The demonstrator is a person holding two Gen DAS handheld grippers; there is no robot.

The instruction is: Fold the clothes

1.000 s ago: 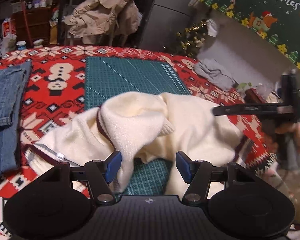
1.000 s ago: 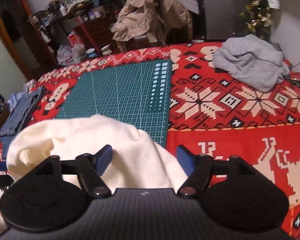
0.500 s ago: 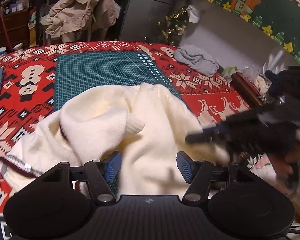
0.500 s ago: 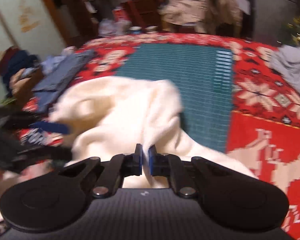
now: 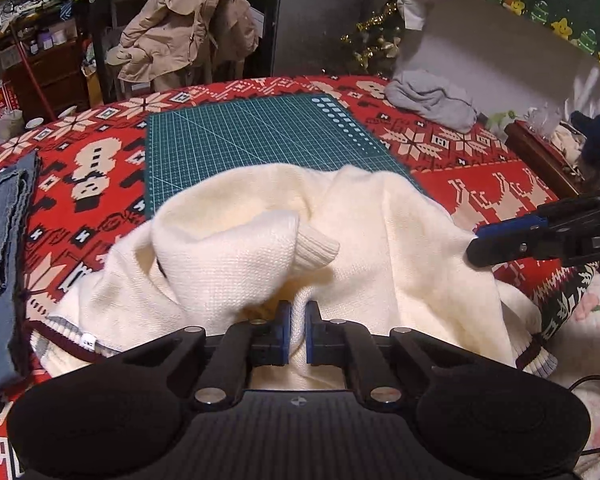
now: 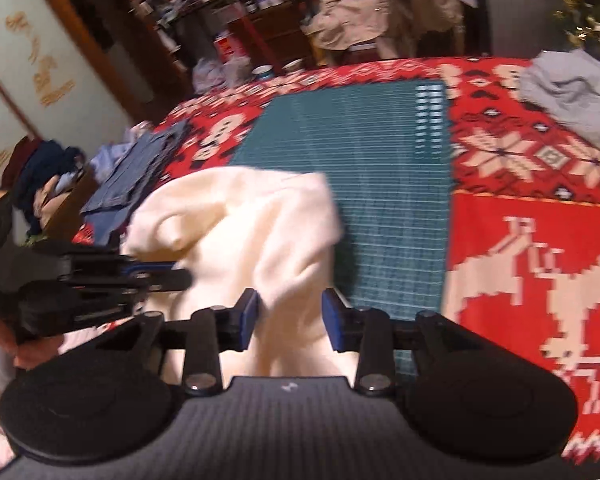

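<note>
A cream knit sweater with dark-trimmed hems lies crumpled at the near edge of the table, partly on a green cutting mat. One ribbed cuff is flopped over the top of the heap. My left gripper is shut on a fold of the sweater at its near edge. Its tips show at the left of the blurred right wrist view. My right gripper is open, with sweater fabric loose between its blue pads. In the left wrist view the right gripper hovers by the sweater's right side.
A red Christmas-patterned tablecloth covers the table. Folded jeans lie at the left edge and a grey garment at the far right. A beige jacket hangs on a chair beyond the table. Cluttered shelves stand behind.
My left gripper went from open to shut on the sweater's near fold. My right gripper closed on the fabric half a second ago and now stands open again.
</note>
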